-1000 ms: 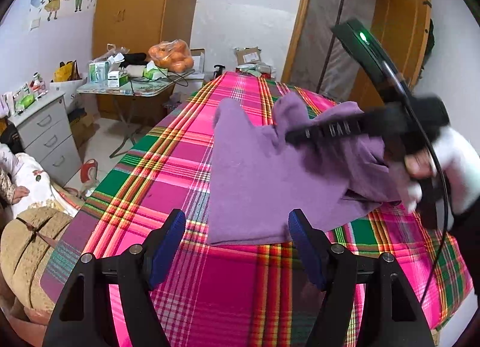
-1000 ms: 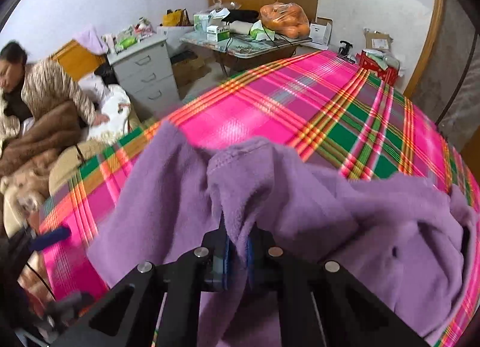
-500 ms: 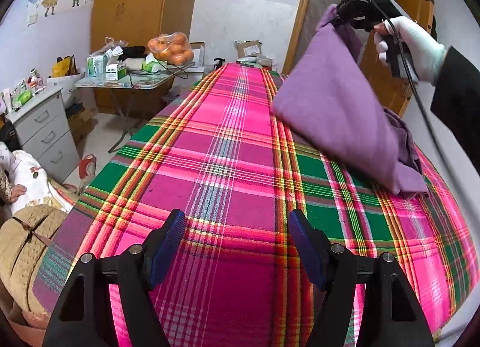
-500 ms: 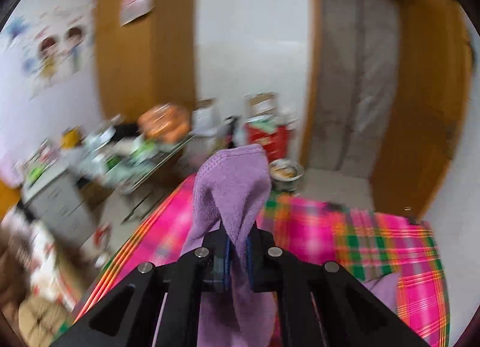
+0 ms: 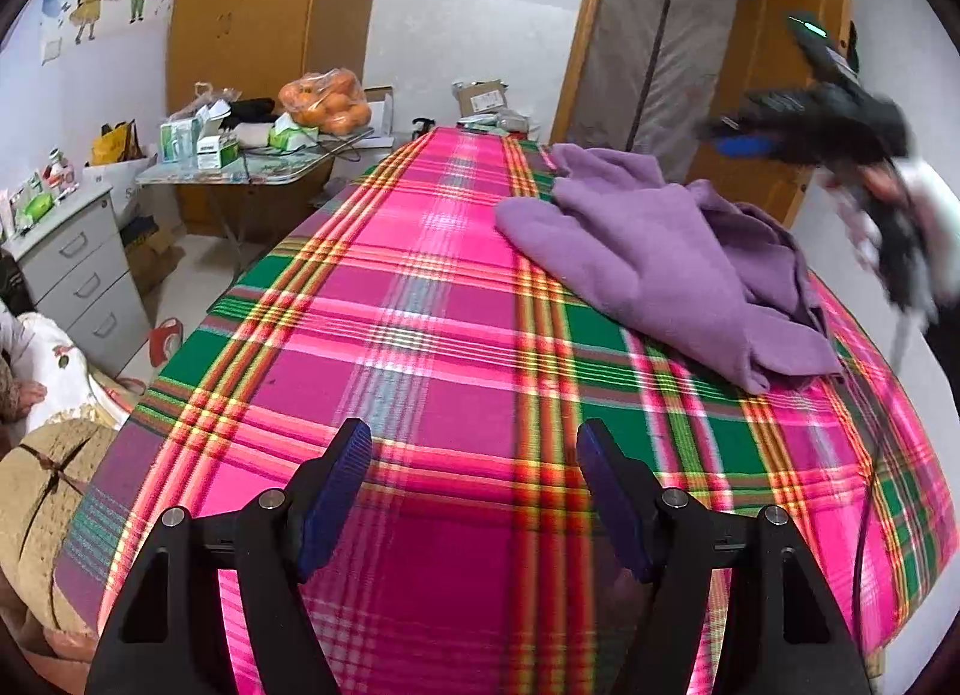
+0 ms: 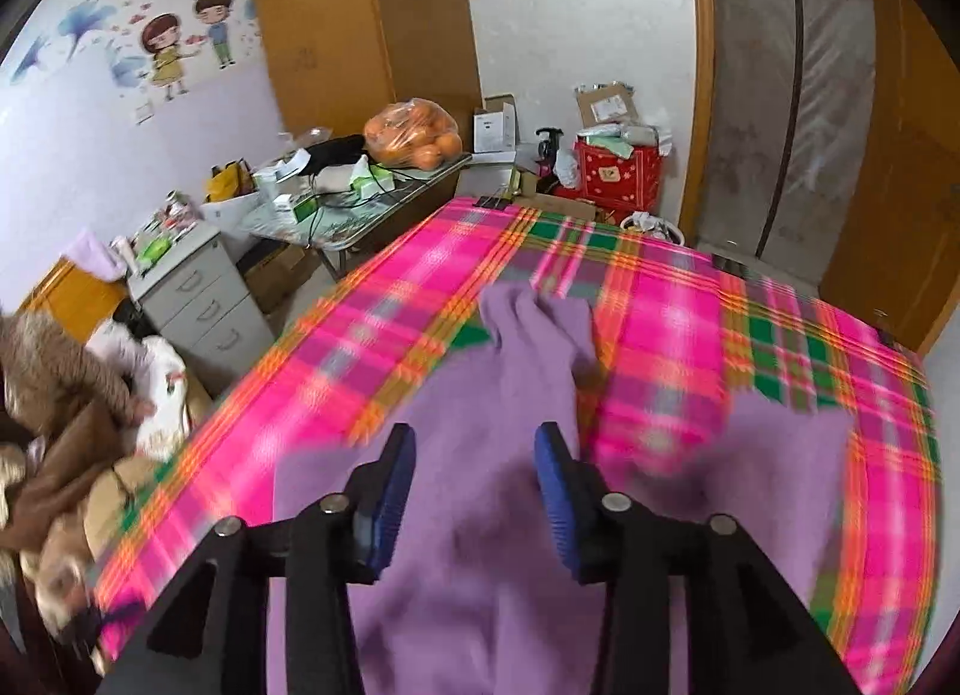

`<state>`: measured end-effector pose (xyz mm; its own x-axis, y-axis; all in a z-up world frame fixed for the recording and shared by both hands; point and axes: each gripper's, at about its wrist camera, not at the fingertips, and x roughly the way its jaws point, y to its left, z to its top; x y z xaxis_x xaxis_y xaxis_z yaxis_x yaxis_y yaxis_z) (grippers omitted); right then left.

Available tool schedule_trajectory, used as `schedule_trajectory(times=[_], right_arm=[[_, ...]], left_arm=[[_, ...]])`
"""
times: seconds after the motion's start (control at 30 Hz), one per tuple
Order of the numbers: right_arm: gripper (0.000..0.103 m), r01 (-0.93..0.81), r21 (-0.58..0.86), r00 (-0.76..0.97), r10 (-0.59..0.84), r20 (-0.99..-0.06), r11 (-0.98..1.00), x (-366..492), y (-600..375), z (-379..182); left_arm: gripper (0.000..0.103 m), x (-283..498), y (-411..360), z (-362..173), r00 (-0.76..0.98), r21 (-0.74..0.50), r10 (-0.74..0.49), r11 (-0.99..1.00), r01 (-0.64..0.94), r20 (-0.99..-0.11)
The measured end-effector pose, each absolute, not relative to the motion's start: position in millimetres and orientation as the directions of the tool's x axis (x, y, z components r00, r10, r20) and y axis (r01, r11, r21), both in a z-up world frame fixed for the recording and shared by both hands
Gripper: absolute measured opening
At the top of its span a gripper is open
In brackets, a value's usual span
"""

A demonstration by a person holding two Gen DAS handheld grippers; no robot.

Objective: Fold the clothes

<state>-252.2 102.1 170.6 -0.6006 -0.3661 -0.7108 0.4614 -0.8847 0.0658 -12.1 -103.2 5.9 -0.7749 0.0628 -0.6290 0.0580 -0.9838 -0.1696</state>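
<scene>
purple garment (image 6: pixel 498 455) below R gripper (image 6: pixel 474 491), jaws just opened

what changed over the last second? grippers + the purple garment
The right gripper had the purple garment pinched, swung it up and toward the far right of the table, and its jaws have just been opening: nothing is between them now. The garment lies crumpled on the plaid tablecloth, farther right than a second ago. The left gripper stayed open, empty and in place.
</scene>
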Motion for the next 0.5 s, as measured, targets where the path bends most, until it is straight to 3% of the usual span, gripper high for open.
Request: schedule_trajectory(times=[0.1,0.33,0.5], right_arm=[[0.049,0.412,0.037,-0.640,-0.318,-0.700,-0.910,-195.7,146.8,160.1],[0.051,0.367,0.121,-0.596,-0.333,-0.731,-0.922,-117.4,197.3,106.8],[0.051,0.395,-0.010,-0.608,-0.253,-0.752,-0.919,-115.5,187.7,87.8]], left_arm=[[0.073,-10.5,-92.5,7.9,-0.776,-0.163,0.073,-0.986,0.038,-0.627],[0.073,-3.9,-61.1,13.5,-0.770,-0.147,0.105,-0.989,-0.014,-0.630],[0.073,0.8,-45.5,18.6,-0.770,-0.124,0.101,-0.992,-0.029,-0.630]])
